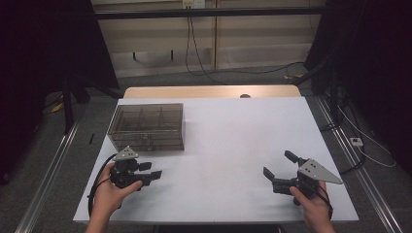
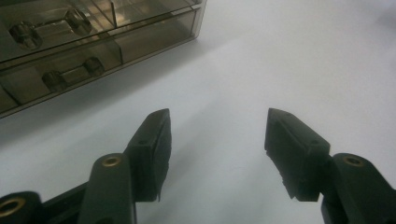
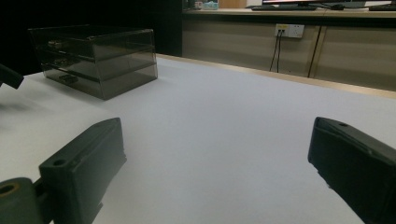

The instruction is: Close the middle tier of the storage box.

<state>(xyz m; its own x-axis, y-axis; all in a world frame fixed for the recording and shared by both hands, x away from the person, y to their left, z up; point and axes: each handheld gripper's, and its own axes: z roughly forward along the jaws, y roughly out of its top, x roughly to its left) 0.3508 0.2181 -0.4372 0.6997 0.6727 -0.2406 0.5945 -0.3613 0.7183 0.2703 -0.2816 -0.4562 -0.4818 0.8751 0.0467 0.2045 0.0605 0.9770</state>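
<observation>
Where smooth white table [image 1: 228, 145] meets boxy smoked-plastic drawer chest [image 1: 148, 125], both matte black tongs [image 1: 149, 174] [image 1: 281, 163] apart, empty.

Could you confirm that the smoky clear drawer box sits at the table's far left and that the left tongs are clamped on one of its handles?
Not quite: the left tongs stand open over bare table, apart from the drawer box, as the left gripper view shows. The box is indeed far left.

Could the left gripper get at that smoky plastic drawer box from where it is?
Probably yes: the left gripper is open and empty, the drawer box sits just beyond it, and only bare table lies between.
</observation>
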